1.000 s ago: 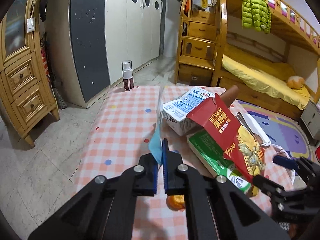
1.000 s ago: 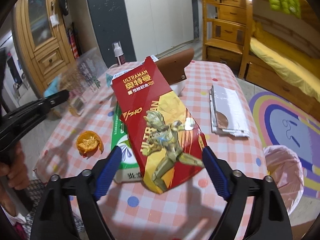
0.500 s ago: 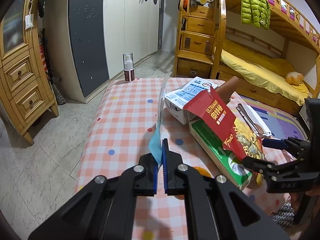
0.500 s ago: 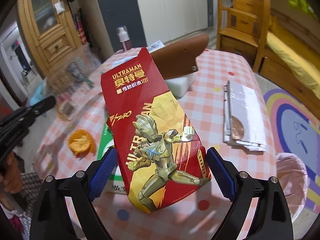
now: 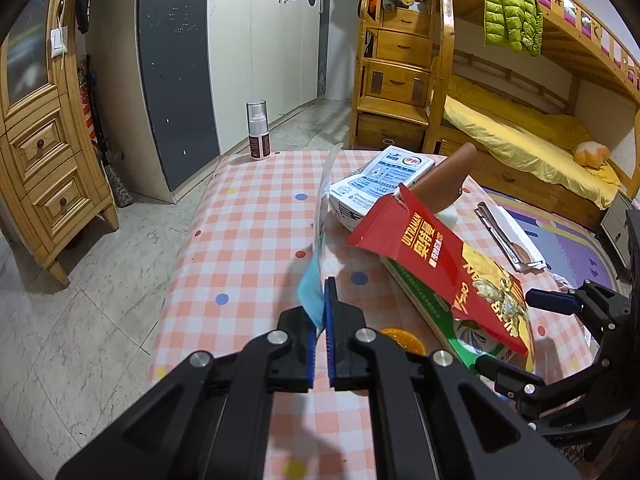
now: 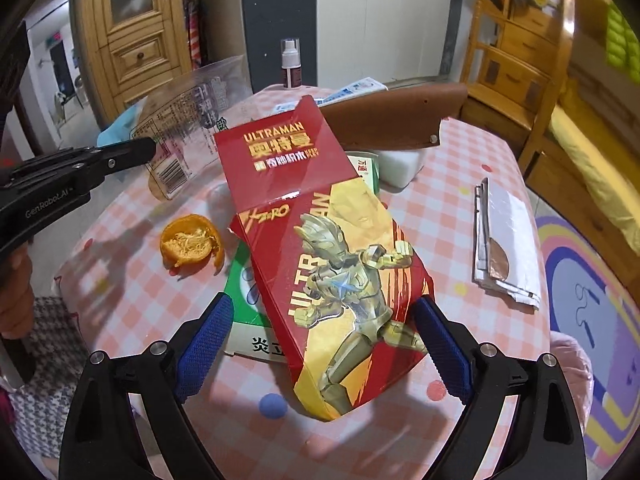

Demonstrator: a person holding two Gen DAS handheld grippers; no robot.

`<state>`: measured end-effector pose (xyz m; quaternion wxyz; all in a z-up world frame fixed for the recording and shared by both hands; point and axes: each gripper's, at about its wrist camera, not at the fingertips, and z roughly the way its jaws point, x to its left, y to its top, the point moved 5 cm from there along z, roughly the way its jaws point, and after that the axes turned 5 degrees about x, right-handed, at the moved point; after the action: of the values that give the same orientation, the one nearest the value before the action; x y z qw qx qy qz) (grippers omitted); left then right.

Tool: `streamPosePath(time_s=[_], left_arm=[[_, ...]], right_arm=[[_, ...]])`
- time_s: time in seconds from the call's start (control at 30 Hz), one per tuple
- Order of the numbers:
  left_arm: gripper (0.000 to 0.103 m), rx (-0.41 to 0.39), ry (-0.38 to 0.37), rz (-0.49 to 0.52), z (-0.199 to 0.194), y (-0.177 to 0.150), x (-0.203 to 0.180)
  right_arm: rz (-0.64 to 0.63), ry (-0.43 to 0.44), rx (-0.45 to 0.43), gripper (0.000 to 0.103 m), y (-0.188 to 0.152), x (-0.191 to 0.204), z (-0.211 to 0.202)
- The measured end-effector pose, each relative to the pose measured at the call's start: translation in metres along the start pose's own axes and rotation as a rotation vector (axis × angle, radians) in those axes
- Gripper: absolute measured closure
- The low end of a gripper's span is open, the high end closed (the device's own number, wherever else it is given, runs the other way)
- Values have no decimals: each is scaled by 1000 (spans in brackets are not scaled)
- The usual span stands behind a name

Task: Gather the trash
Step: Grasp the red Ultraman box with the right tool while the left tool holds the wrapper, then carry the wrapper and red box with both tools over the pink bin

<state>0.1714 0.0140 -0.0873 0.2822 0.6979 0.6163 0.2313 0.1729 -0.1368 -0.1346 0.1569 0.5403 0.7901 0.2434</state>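
Lower now than a moment ago, my right claw (image 6: pixel 324 344) straddles the red Ultraman box (image 6: pixel 320 240) lying on the bench (image 5: pixel 248 216), pads apart from it. My left claw (image 5: pixel 320 344) stays clenched on a clear wrapper (image 5: pixel 322 216).

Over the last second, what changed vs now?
The right tongs eased in and down around the red Ultraman box, which fills more of the right wrist view; the jaws are wide, pads not yet on it. Unchanged: left tongs clamped on the clear wrapper; orange peel and spray bottle in place.
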Motion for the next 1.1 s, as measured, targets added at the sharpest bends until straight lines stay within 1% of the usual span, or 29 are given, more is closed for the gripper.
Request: streamPosePath(time_s=[0.1,0.13,0.27,0.3,0.37,0.4,0.47,0.57,0.67,0.73,0.8,0.87,0.97,1.0,1.03,1.07,1.1], left_arm=[[101,-4,1,-3,-1,0,0],[101,-6,2,-4,-2,0,0],[101,-11,9,-7,-2,-1,1],[101,-12,12,-9,-3,-1,2],[101,-15,17,-14,-3,-1,5],[101,-17,20,-18,-4,-1,6],[101,-18,24,-24,-4,0,7],[101,-19,28,-26,-4,0,8],[101,-22,32,-22,-4,1,7],[101,-23,35,-20,-4,1,7],[101,-21,37,-21,-3,1,7],[101,-20,36,-23,-3,2,8],[101,-22,36,-23,-3,3,9],[101,-23,35,-24,-3,3,9],[101,-25,35,-24,-4,3,9],[101,-27,35,-25,-4,4,10],[101,-30,33,-24,-5,4,10]], right_arm=[[23,11,1,16,0,-4,-1],[32,9,-7,24,0,-5,-3],[57,-9,-52,48,4,-8,-11],[62,-11,-68,51,5,-9,-15],[85,5,-124,64,8,-11,-27],[95,9,-141,66,10,-13,-31],[127,9,-190,75,12,-20,-41],[185,23,-238,80,15,-31,-50],[233,51,-256,80,19,-44,-52],[250,51,-263,79,22,-52,-51],[262,31,-271,78,26,-58,-52],[260,8,-267,74,27,-62,-51],[238,-43,-252,75,28,-63,-47],[225,-56,-251,76,28,-62,-46],[203,-71,-256,87,28,-60,-47],[184,-84,-267,95,28,-57,-49],[171,-93,-277,99,28,-55,-52]])
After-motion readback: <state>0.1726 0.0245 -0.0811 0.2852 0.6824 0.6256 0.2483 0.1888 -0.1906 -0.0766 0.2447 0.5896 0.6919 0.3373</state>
